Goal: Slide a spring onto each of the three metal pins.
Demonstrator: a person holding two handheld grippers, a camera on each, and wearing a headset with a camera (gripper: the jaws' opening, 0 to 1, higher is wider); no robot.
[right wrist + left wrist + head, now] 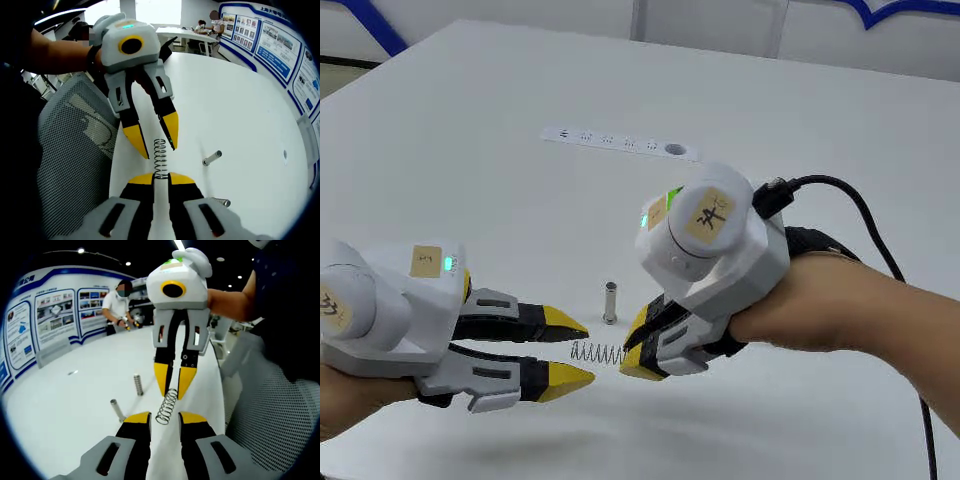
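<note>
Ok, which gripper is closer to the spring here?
Right. The right gripper is shut on one end of the spring. The left gripper is open, with its jaws straddling the free end and a gap on each side.

An upright pin (610,302) stands close by, a power strip (620,143) farther back; open tabletop (470,150) surrounds both.

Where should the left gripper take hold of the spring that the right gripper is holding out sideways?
At its free end, the last coils. The spring lies level, one end pinched in the right gripper, the other pointing at the open left gripper. Come in from the left along its axis, a jaw on each side of the coils, and close lightly: thin wire likely deforms.
</note>
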